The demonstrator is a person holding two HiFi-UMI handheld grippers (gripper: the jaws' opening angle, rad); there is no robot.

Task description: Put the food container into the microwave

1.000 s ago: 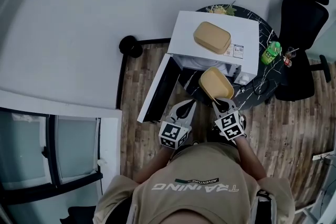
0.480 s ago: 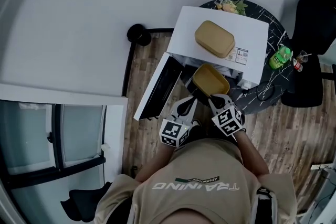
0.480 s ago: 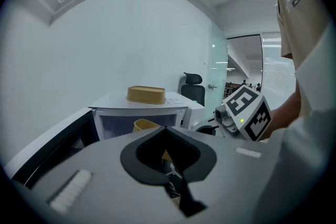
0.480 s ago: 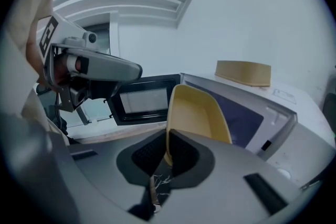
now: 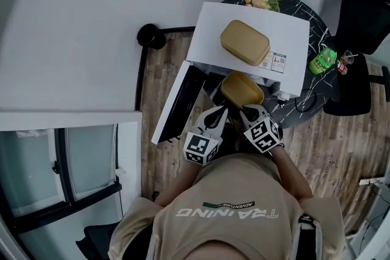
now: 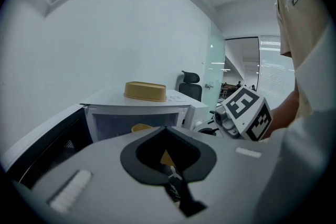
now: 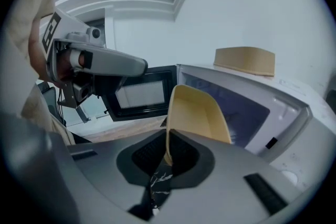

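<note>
Right gripper [image 5: 247, 111] is clamping the near rim of the open food container [image 5: 242, 89], which is hanging at the microwave [image 5: 286, 33] front. Its long axis is pointing ahead into the cavity. Left gripper [image 5: 217, 115] is idling just beside, jaws together, empty. Door [image 5: 177, 103] is standing open leftward. Count: two containers, one held, second container [image 5: 245, 42] on the microwave top; one microwave.

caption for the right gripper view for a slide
Right gripper grips the food container by its rim at the open microwave.
</note>
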